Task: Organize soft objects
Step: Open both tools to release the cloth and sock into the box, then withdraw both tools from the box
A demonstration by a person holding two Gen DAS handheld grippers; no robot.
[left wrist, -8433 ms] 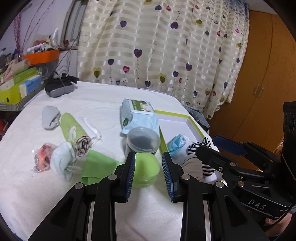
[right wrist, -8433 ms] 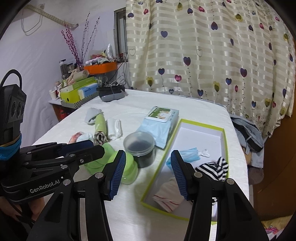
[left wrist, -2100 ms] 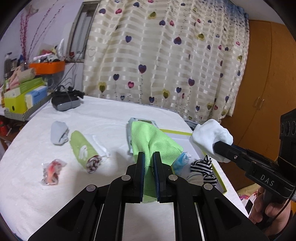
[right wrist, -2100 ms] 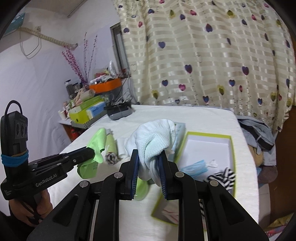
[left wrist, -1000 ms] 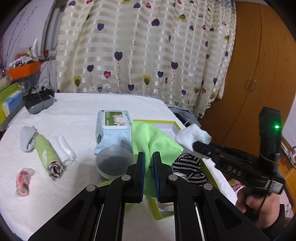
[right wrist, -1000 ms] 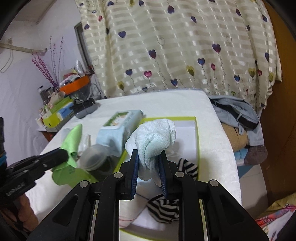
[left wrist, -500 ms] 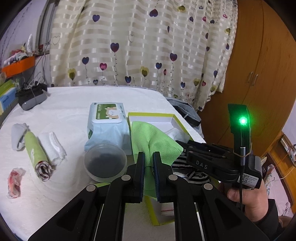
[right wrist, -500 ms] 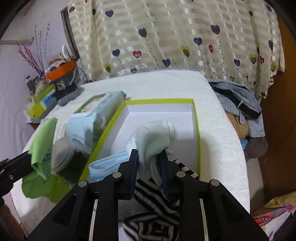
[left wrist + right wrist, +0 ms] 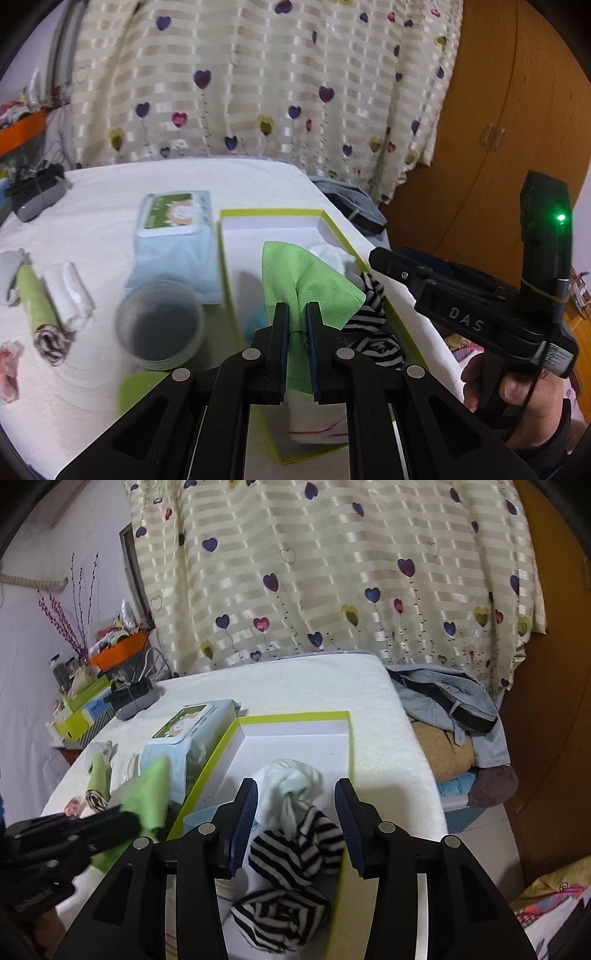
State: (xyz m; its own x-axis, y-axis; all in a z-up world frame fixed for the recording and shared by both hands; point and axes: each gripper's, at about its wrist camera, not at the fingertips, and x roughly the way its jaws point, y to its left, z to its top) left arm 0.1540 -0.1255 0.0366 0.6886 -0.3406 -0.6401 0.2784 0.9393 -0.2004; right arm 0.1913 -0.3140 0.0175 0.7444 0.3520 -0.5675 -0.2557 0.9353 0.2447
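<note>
From my left wrist view, my left hand-held gripper is pinched tight on the green cloth, which stands up out of the jaws and fans away from me, its long axis running straight ahead along my fingers. Just beyond and under the cloth lies the green-rimmed box, its long side also running away from me, so the cloth already hangs over the box's near half and I judge that the coming move is only a short drop forward and down. To my right, close by, my right hand-held gripper reaches in over the box's right rim, above the striped sock. From my right wrist view, my right hand-held gripper has just been opening and its jaws stand spread, with the white sock between them but not pressed by either pad. That sock rests in the box on top of the striped sock, bunched, its bulk pointing away from me. The left hand-held gripper with the green cloth sits to my left, at the box's left rim, on the table.
</note>
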